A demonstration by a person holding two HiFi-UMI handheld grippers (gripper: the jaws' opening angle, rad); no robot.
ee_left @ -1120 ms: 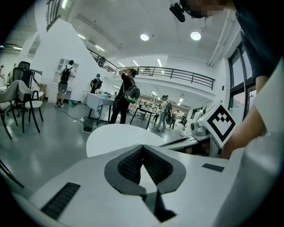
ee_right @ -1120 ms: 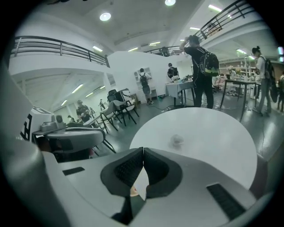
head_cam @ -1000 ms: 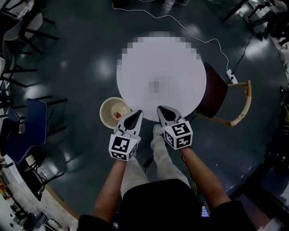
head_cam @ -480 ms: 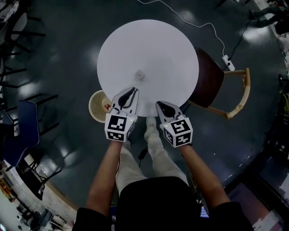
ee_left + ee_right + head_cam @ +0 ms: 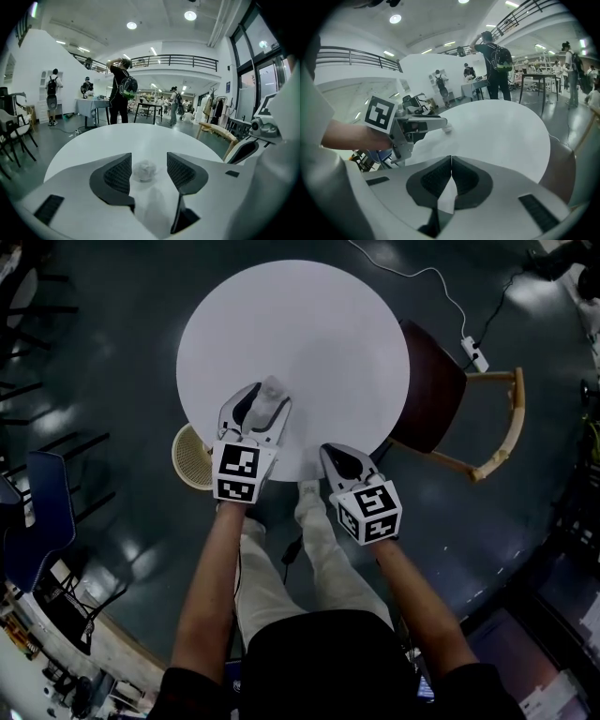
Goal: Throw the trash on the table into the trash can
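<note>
A small crumpled ball of white paper [image 5: 144,170] lies on the round white table [image 5: 300,324]. My left gripper [image 5: 265,396] reaches over the table's near part with its jaws opening. The ball sits between the two dark pads [image 5: 118,174], and neither pad presses on it. In the right gripper view the left gripper [image 5: 425,124] shows from the side with the ball [image 5: 447,128] at its tip. My right gripper [image 5: 330,454] hangs shut and empty at the table's near edge. The beige trash can [image 5: 190,457] stands on the floor, below the table's left side.
A dark-seated wooden chair [image 5: 441,409] stands at the table's right. A power strip [image 5: 478,357] and its white cable lie on the floor beyond it. A blue chair [image 5: 47,512] is at the far left. People stand at tables far behind.
My left gripper has moved forward from the table's edge out over the table and has opened round the paper ball. The right gripper has stayed shut at the near edge.
</note>
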